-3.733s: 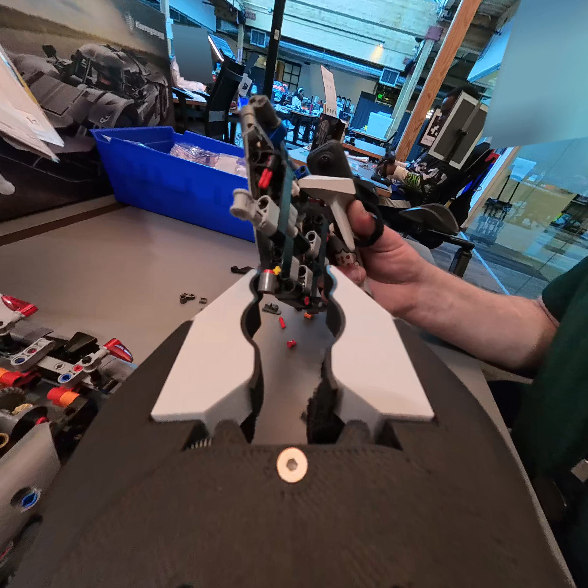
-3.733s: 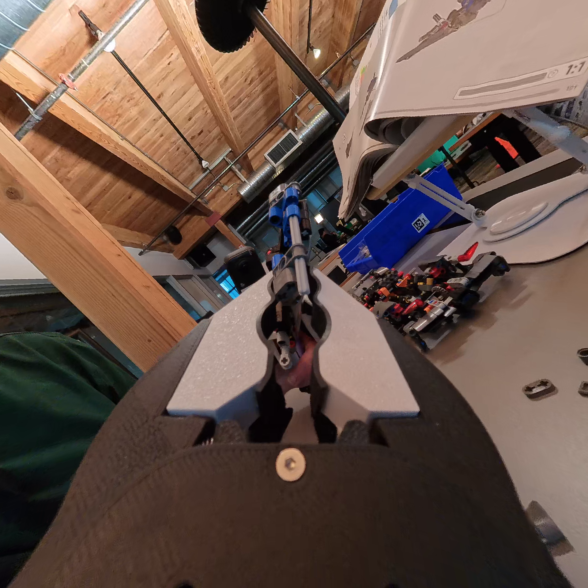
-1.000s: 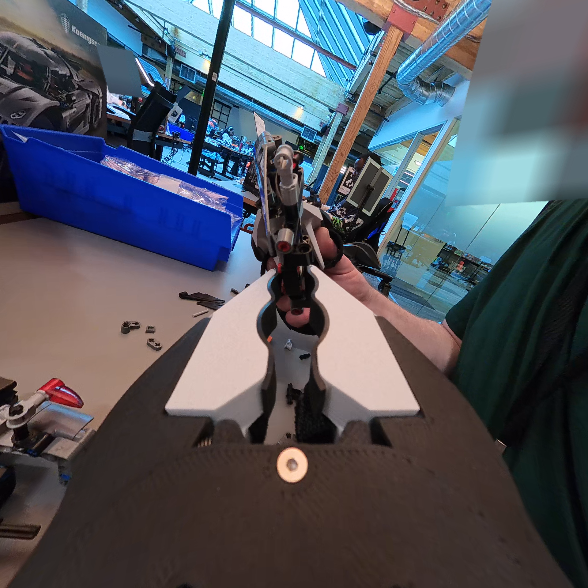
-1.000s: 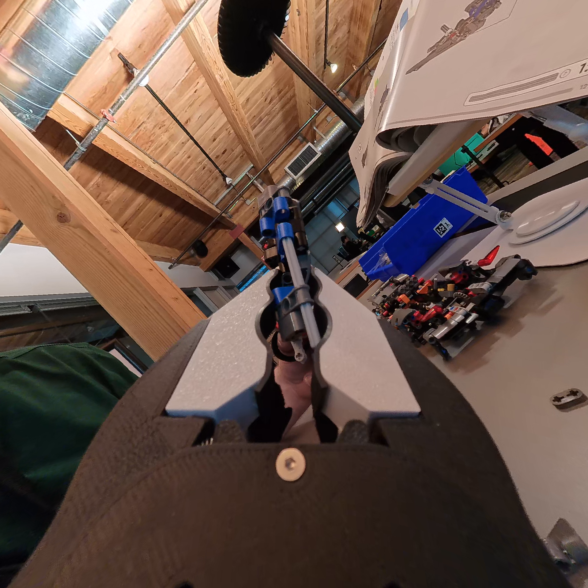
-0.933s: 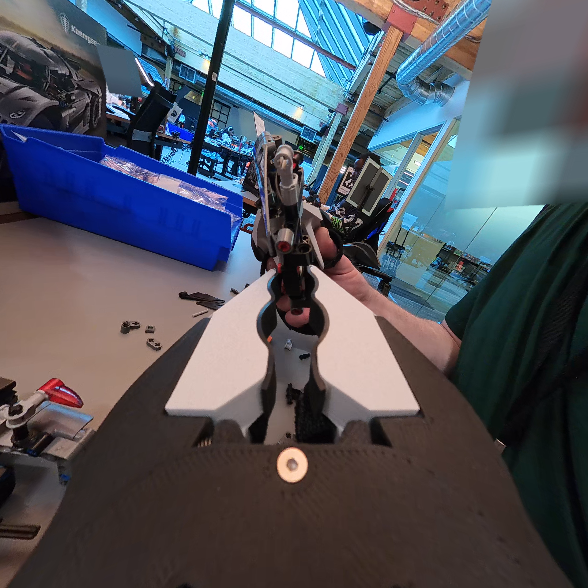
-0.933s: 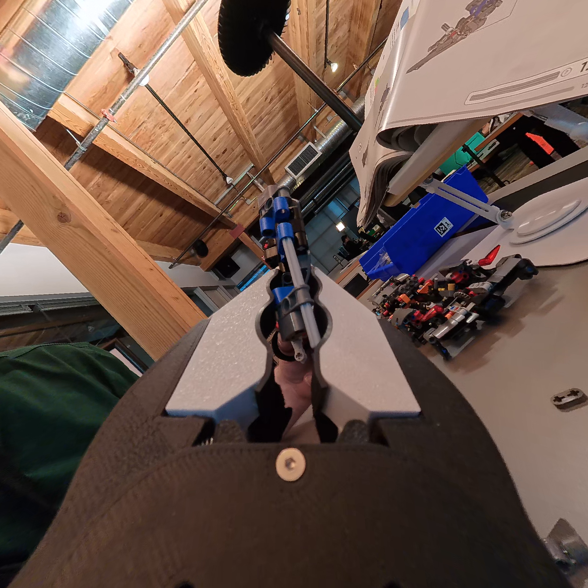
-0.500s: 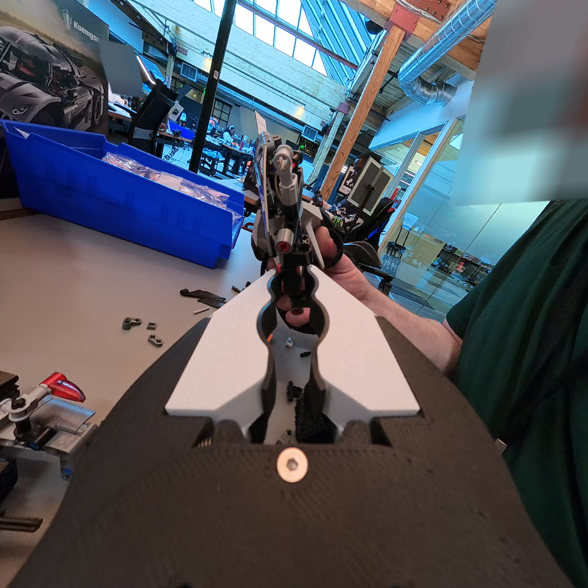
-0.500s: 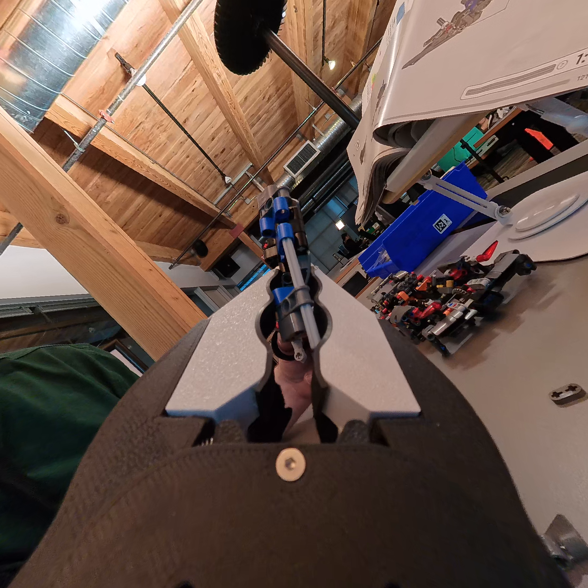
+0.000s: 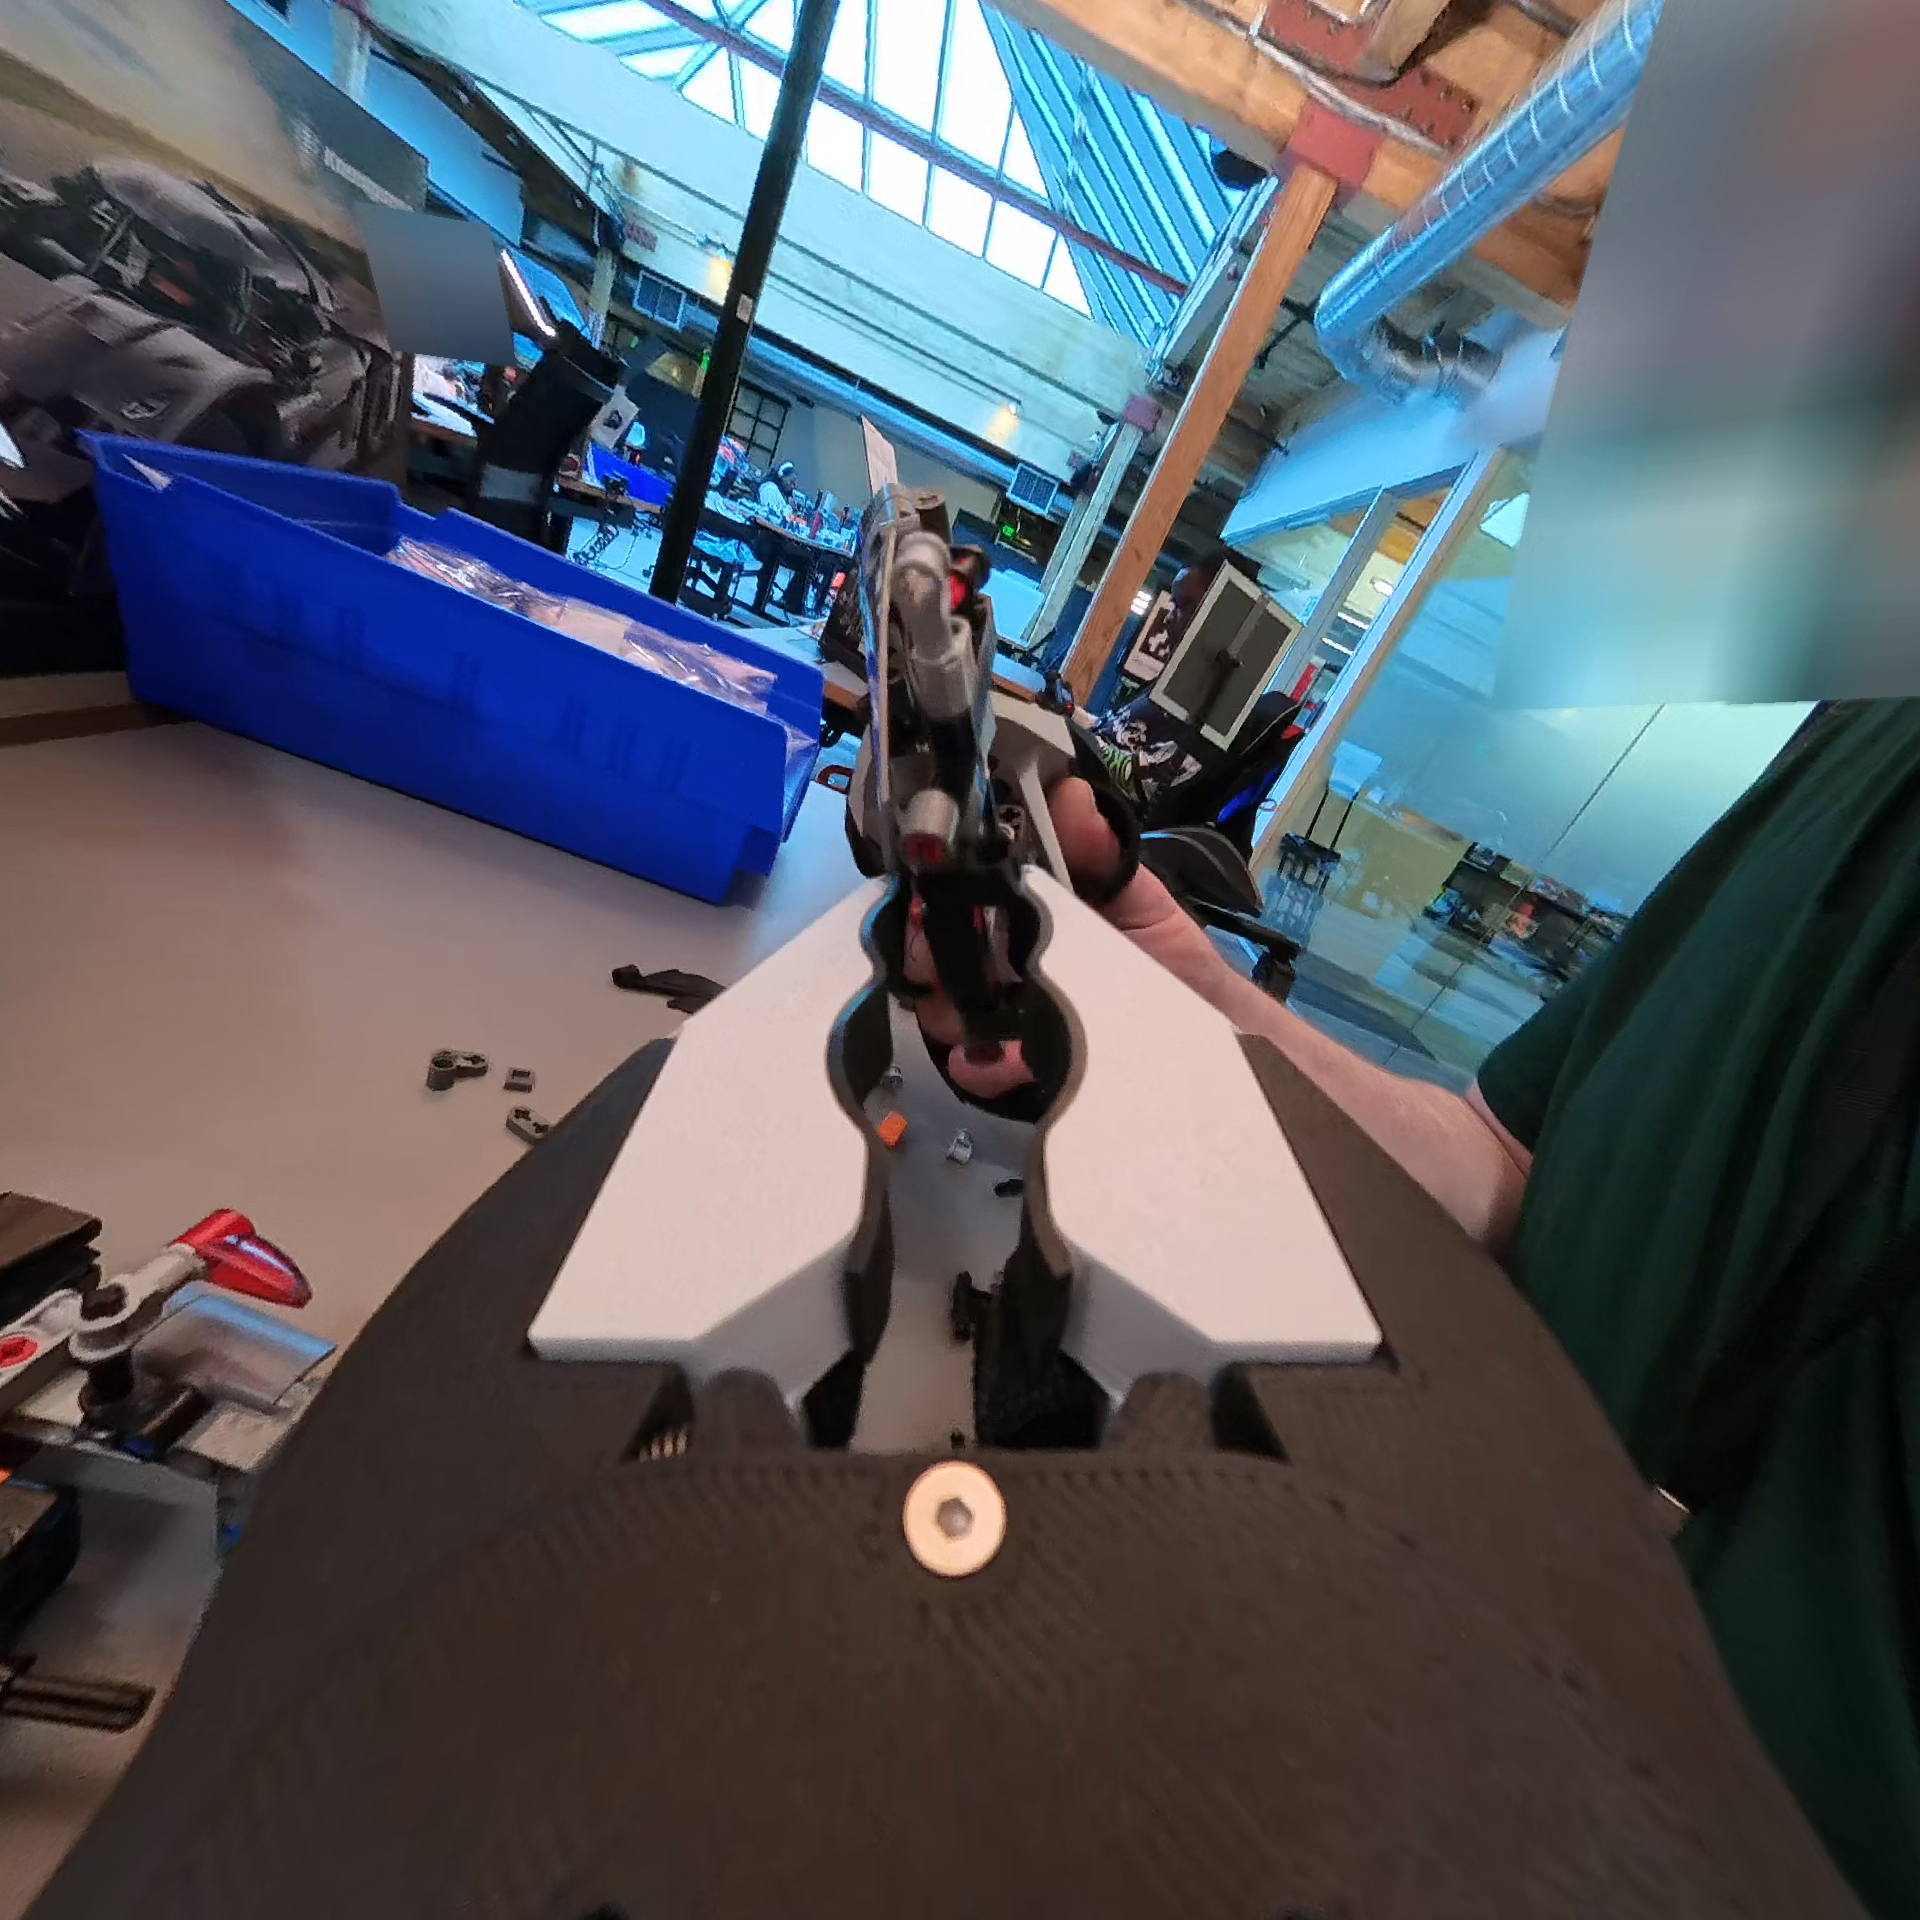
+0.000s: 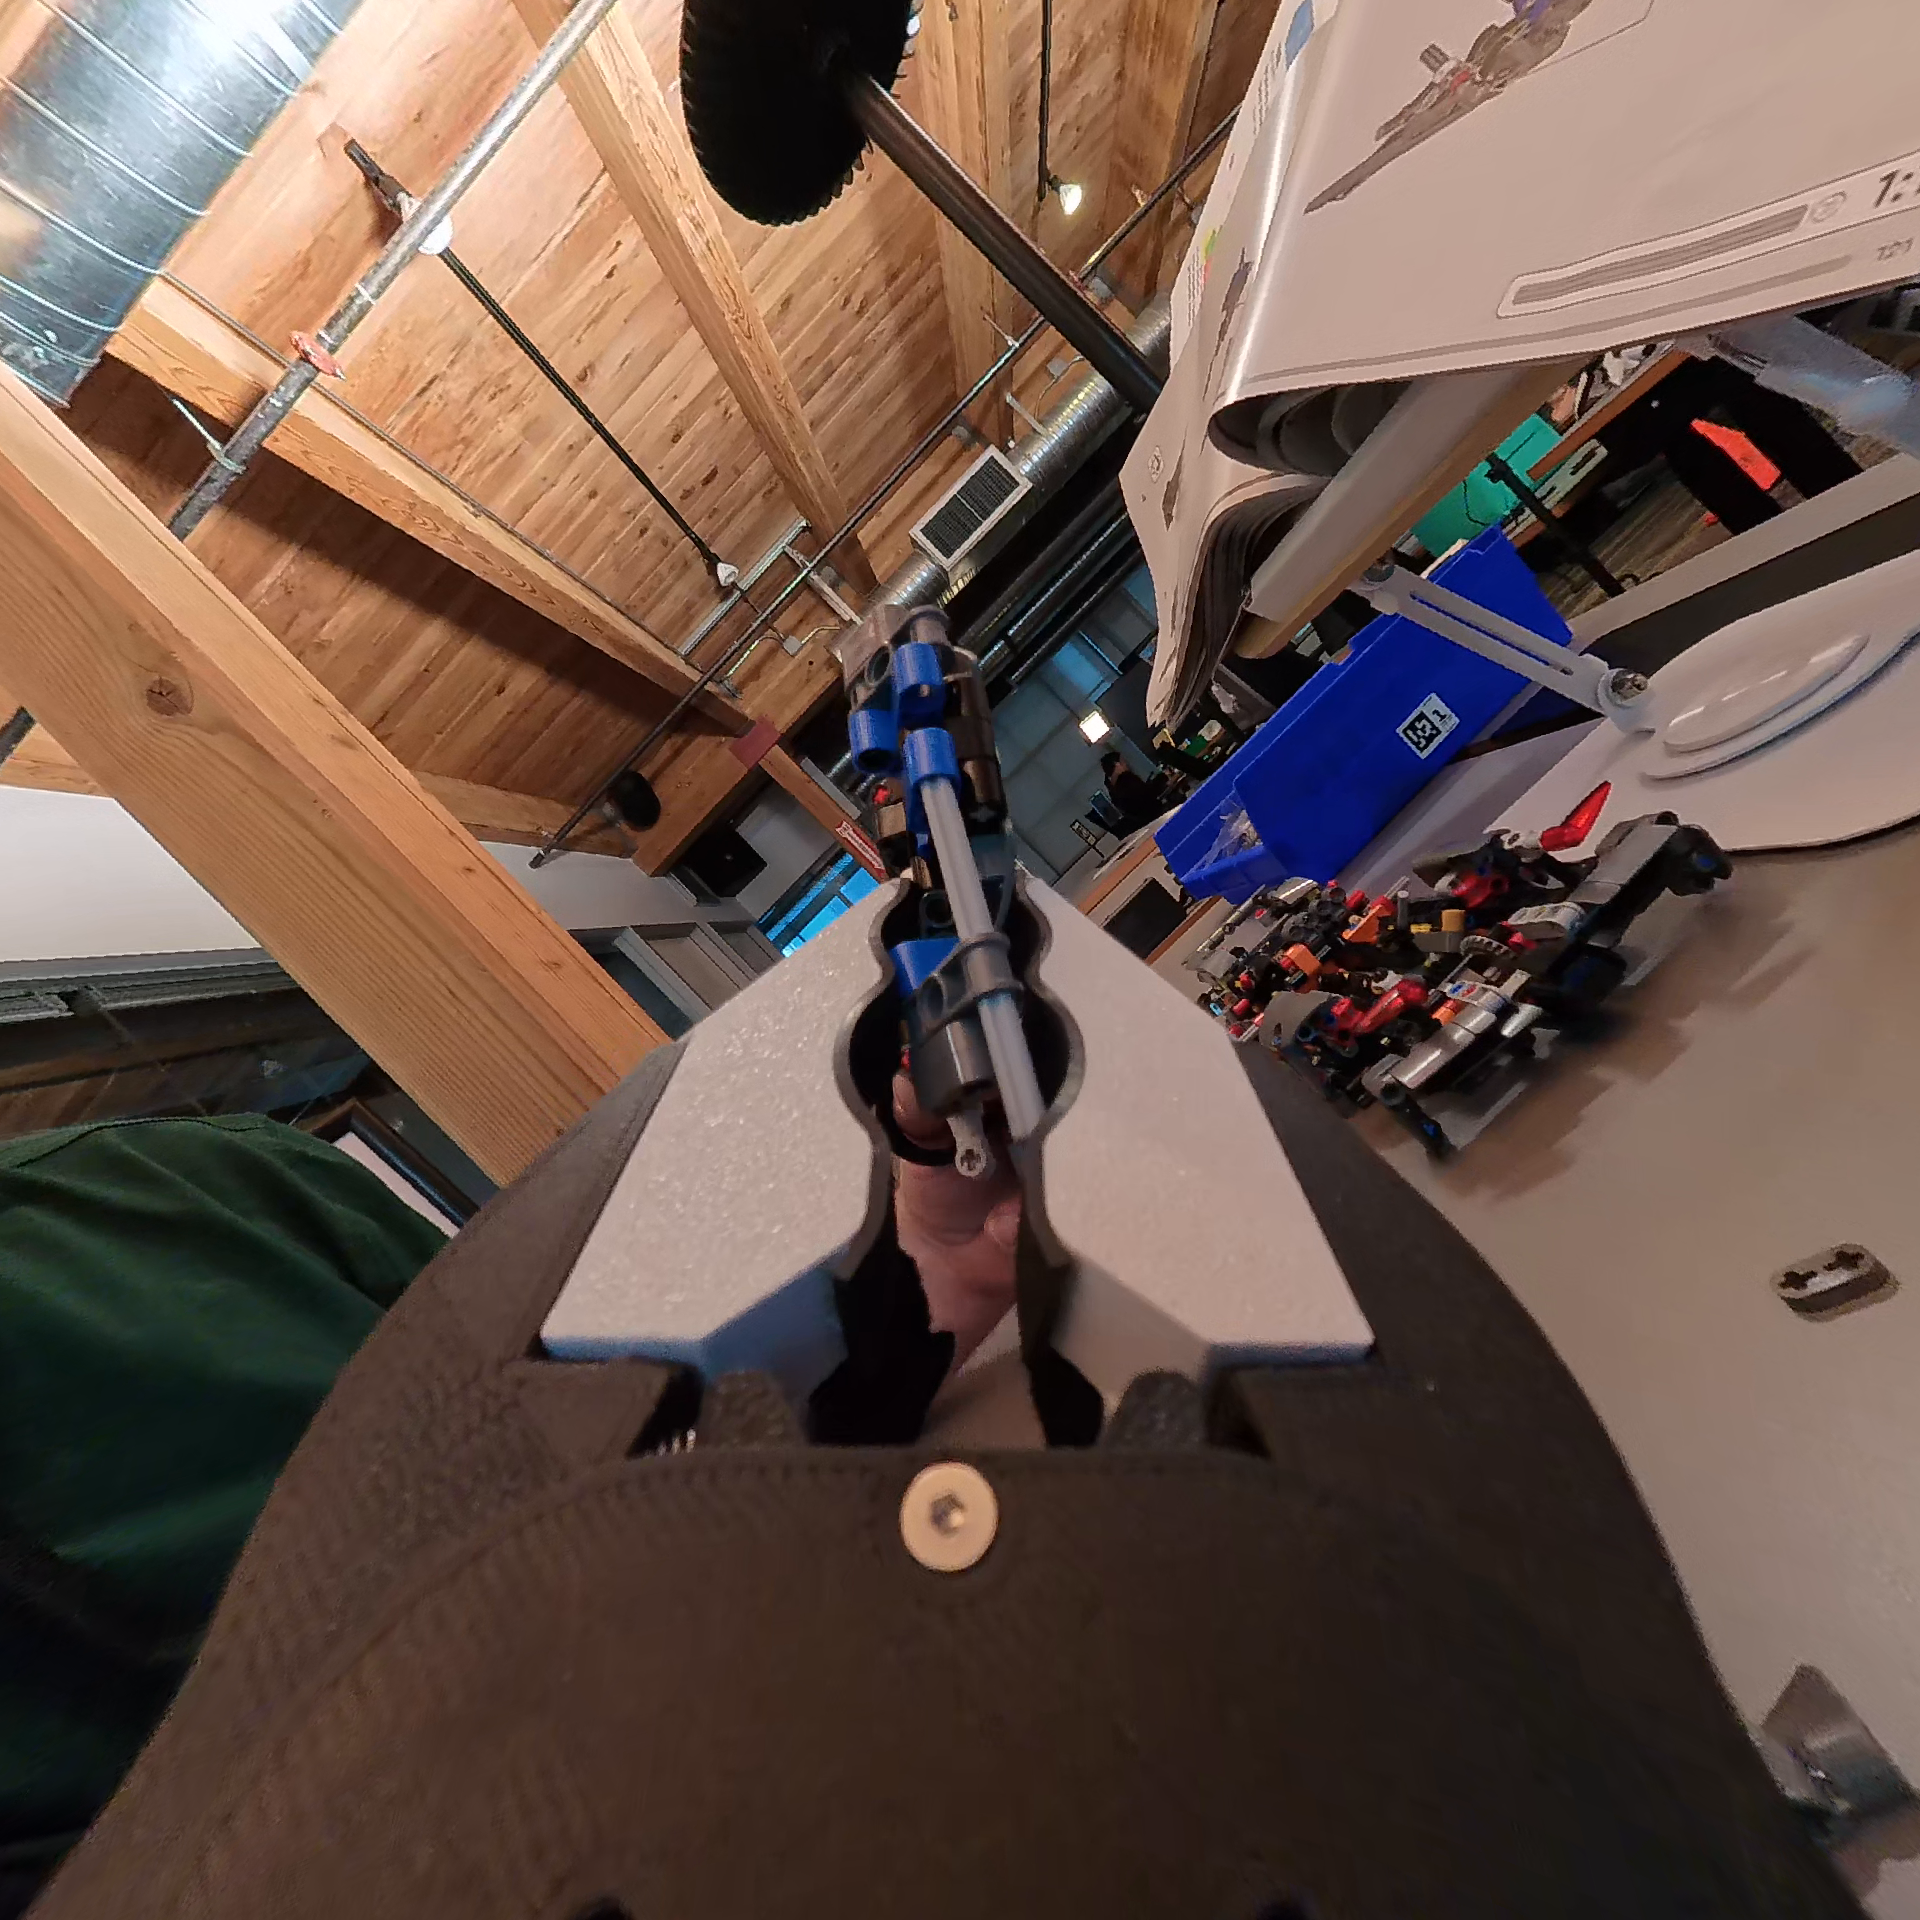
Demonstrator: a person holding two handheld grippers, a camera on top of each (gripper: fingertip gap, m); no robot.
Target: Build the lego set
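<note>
Both grippers hold one small lego sub-assembly in the air above the table. In the left wrist view my left gripper is shut on its black lower end; the sub-assembly rises grey, black and red above the tips. The other gripper and the hand holding it are right behind it. In the right wrist view my right gripper is shut on the same sub-assembly, seen with blue connectors and a long grey axle. The partly built lego car lies on the table at right.
A blue parts bin stands at the back of the table. Small loose pieces lie on the grey tabletop. Part of the car with a red tip is at the lower left. An instruction booklet on a stand hangs above the car. A person's green sleeve is at right. The tips of one gripper are about 5 cm away from the tips of the other.
3.7 s ago the left gripper was wider around the sub-assembly; it has since closed tight on it. In the last second the grip is unchanged, and the view has shifted slightly.
</note>
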